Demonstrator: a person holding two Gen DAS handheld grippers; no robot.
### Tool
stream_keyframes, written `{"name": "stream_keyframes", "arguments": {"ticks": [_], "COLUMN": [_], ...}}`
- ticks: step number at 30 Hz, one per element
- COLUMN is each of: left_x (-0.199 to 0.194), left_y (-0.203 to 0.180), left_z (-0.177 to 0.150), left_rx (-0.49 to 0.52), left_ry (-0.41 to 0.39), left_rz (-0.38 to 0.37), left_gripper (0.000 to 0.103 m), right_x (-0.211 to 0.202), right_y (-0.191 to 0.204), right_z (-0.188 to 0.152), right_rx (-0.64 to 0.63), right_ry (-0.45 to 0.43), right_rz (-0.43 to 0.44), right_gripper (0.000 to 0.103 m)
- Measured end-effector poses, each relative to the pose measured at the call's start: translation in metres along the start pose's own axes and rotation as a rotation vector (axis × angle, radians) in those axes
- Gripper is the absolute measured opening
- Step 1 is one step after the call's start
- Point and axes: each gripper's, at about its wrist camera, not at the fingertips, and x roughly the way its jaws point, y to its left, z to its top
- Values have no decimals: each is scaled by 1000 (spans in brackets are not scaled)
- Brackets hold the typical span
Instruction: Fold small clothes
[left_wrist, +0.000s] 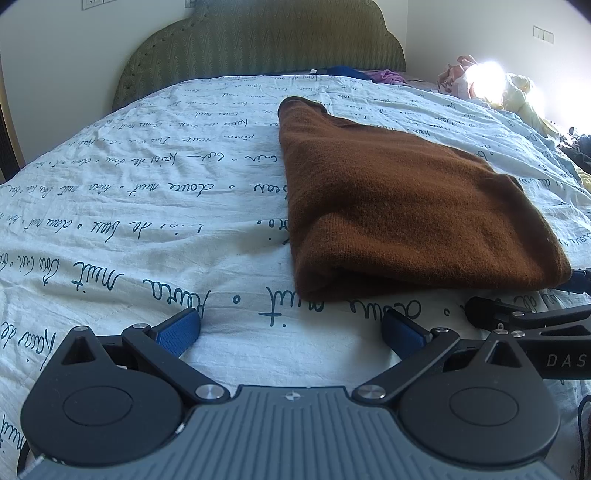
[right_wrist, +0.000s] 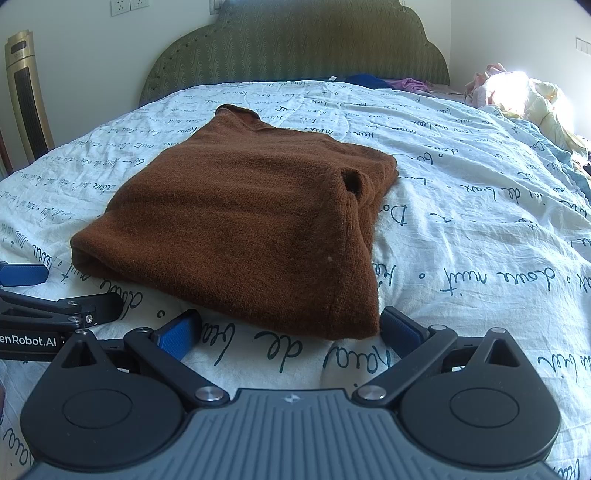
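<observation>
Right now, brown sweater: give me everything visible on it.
The brown sweater is fuzzy knit, folded into a compact, roughly rectangular stack with sleeves tucked in; a sleeve opening shows at its right edge. The collar points toward the headboard. It lies flat on the script-printed bedcover. Both grippers, left and right, are open near its front edge, gripping nothing.

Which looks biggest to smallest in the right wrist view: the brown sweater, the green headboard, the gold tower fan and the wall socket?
1. Brown sweater, though it lies nearest the camera, so its lead is partly nearness.
2. Green headboard.
3. Gold tower fan, cut off at the frame edge.
4. Wall socket, also cropped at the top.
</observation>
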Motion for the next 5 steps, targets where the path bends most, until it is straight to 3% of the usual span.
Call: {"name": "stream_keyframes", "arguments": {"ticks": [5], "left_x": [0], "left_y": [0], "left_z": [0], "left_rx": [7], "left_ry": [-6], "left_rz": [2], "left_gripper": [103], "right_x": [0], "right_y": [0], "right_z": [0], "right_rx": [0], "right_ry": [0], "right_rz": [1], "right_gripper": [103]}}
